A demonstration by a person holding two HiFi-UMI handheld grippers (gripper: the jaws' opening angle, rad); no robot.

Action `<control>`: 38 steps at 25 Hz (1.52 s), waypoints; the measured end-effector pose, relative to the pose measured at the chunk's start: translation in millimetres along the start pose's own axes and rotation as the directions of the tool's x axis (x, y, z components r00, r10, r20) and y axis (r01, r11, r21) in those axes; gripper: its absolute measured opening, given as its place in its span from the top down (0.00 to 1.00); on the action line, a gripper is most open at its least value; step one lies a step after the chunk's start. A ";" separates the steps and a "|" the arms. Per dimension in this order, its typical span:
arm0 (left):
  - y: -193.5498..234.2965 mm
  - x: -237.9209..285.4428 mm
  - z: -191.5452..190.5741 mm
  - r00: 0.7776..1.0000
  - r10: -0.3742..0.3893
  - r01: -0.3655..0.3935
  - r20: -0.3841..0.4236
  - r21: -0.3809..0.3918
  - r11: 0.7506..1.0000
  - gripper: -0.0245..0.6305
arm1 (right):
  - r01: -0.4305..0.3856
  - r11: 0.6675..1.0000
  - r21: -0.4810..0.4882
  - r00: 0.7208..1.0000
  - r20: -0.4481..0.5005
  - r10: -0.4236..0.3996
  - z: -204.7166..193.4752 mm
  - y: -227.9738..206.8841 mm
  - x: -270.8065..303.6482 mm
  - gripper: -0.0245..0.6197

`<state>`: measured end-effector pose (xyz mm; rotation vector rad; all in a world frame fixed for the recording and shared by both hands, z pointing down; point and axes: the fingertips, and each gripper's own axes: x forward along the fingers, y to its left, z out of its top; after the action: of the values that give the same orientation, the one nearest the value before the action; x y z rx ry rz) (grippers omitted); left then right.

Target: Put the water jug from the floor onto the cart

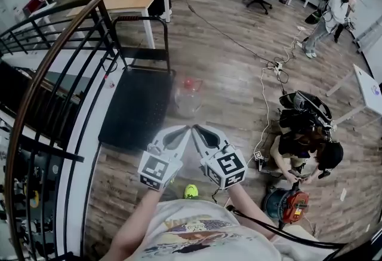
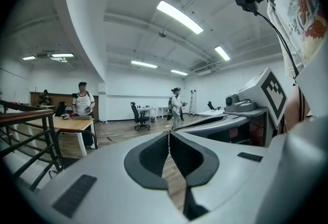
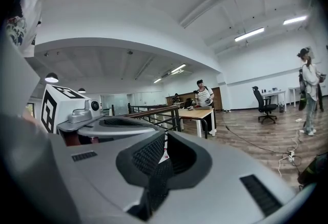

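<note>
On the floor ahead of me, the jug [image 1: 188, 94] stands upright, clear with a red cap, just beside the right edge of the cart [image 1: 132, 111], whose black deck is bare. Both my claws are held out side by side, their tips nearly touching each other, short of the jug and above the floor. My left claw [image 1: 181, 133] has its jaws pressed together on nothing; the left gripper view shows only a slit of floor between them. My right claw [image 1: 202, 132] is likewise closed and empty.

I judge this to be the approach. To do it well I should spread the two claws apart, go low, and take the jug from both sides, since it looks too wide for one pair of jaws. Smooth plastic may slip, so I'd press evenly, lift level, and set it mid-deck, clear of the handle [image 1: 141, 21].
</note>
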<state>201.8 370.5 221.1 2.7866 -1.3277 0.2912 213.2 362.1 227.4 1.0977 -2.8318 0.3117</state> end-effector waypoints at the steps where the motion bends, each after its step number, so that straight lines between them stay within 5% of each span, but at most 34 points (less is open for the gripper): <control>1: 2.9 1.2 -1.3 1.000 0.004 -0.004 -0.002 -0.003 1.000 0.94 | -0.004 1.000 0.002 1.000 -0.004 0.004 -1.1 -0.8 3.0 0.92; 9: 50.3 26.8 -8.6 1.000 -0.010 0.009 -0.010 -0.041 0.999 0.94 | 0.012 1.000 0.004 0.999 -0.036 -0.012 0.0 -21.5 50.6 0.92; 29: 214.6 102.2 2.3 0.987 -0.162 0.162 -0.006 0.009 0.987 0.94 | 0.171 0.985 -0.031 0.983 -0.066 -0.173 36.3 -86.2 216.9 0.92; 38: 245.1 117.1 -3.6 0.986 -0.164 0.164 -0.011 0.009 0.986 0.94 | 0.193 0.981 -0.010 0.979 -0.060 -0.193 35.4 -97.9 247.7 0.92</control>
<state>83.8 126.2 235.8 2.8760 -1.0880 0.3042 96.2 121.0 246.7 1.3263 -2.6450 0.3163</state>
